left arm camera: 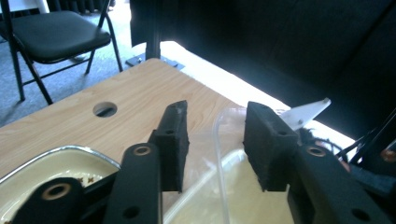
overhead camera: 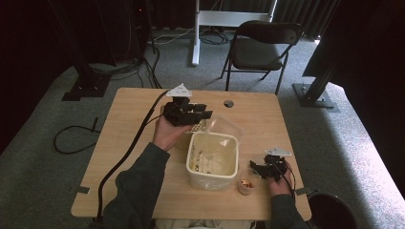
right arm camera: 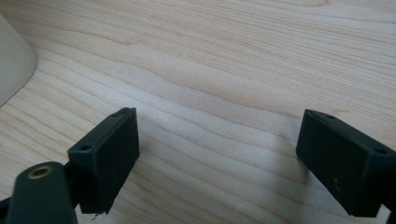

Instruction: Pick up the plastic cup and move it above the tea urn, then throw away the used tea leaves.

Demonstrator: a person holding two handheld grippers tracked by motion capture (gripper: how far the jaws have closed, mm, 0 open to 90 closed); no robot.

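A white plastic tub (overhead camera: 212, 160) stands mid-table with crumbs of food inside. Its clear lid (overhead camera: 225, 125) leans tilted against the tub's far rim. My left gripper (overhead camera: 205, 114) hovers by that far-left corner. In the left gripper view the left gripper (left arm camera: 216, 121) is open, and the clear lid's edge (left arm camera: 219, 140) runs up between the pads without touching either. The tub's rim (left arm camera: 60, 154) lies below at left. My right gripper (overhead camera: 258, 168) rests to the tub's right; in its own view the right gripper (right arm camera: 219, 121) stands wide open over bare wood, nothing between the jaws.
A small cup (overhead camera: 245, 186) holding something brownish sits near the front edge, just left of the right hand. A cable hole (overhead camera: 229, 103) is at the table's far edge. A folding chair (overhead camera: 260, 45) stands beyond the table. The left gripper's cable (overhead camera: 138, 138) trails across the table's left side.
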